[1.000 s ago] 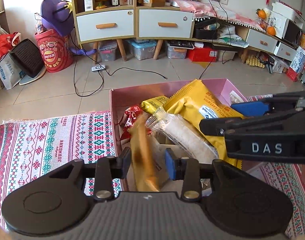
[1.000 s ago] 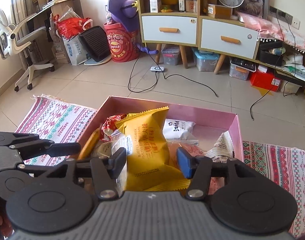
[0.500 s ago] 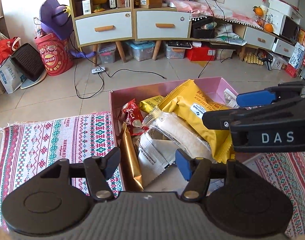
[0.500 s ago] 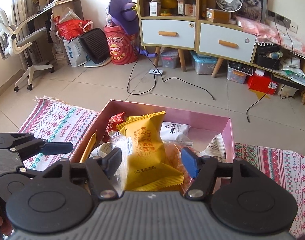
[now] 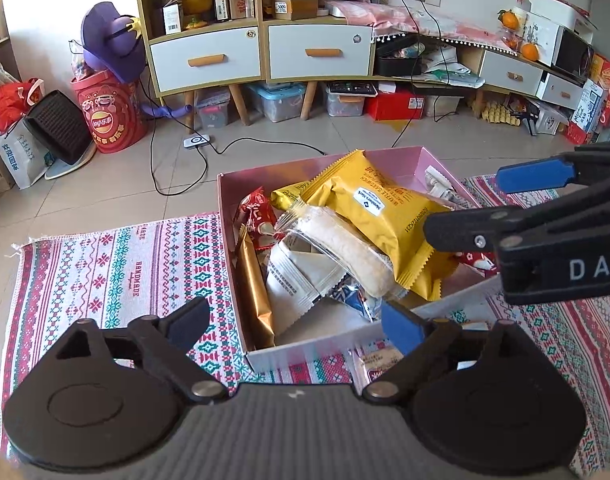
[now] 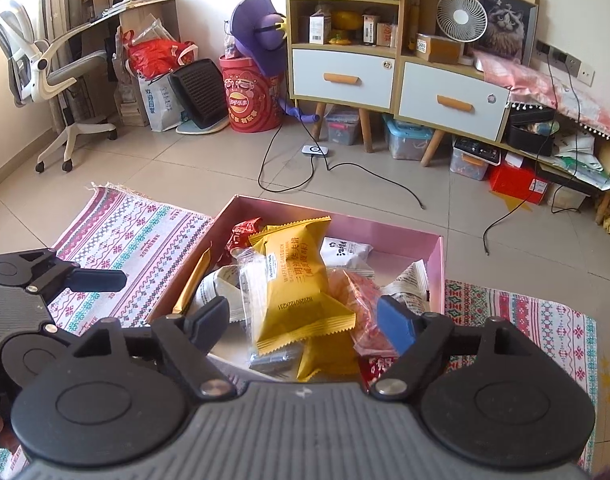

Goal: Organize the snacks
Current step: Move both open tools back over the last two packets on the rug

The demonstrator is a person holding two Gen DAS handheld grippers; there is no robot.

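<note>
Left wrist view: the left gripper (image 5: 293, 322) fills the lower frame, its jaws spread wide after just opening, with nothing pinched between them. Between and beyond the fingers sits the pink box (image 5: 225, 200) at centre, resting on a patterned rug (image 5: 105, 264). Inside the box, a gold bar (image 5: 255, 292) leans along the left wall; beside it lie a white packet (image 5: 297, 280), a clear-wrapped roll (image 5: 345, 248) and, on top, a yellow bag (image 5: 377, 208). A red wrapper (image 5: 257, 220) stands at the upper left of the pile. The right gripper (image 5: 521, 208) enters from the right edge, overlapping the box's right side.

Right wrist view: the right gripper (image 6: 305, 322) has also just been opening; its jaws stand apart, gripping nothing, with the yellow bag (image 6: 297, 292) lying between them in the box. A small packet (image 5: 385, 360) lies on the rug just outside the near wall. Behind: tiled floor, a black cable (image 6: 365, 172), a cabinet (image 6: 385, 76), a red bucket (image 6: 251, 100), a chair (image 6: 45, 76).
</note>
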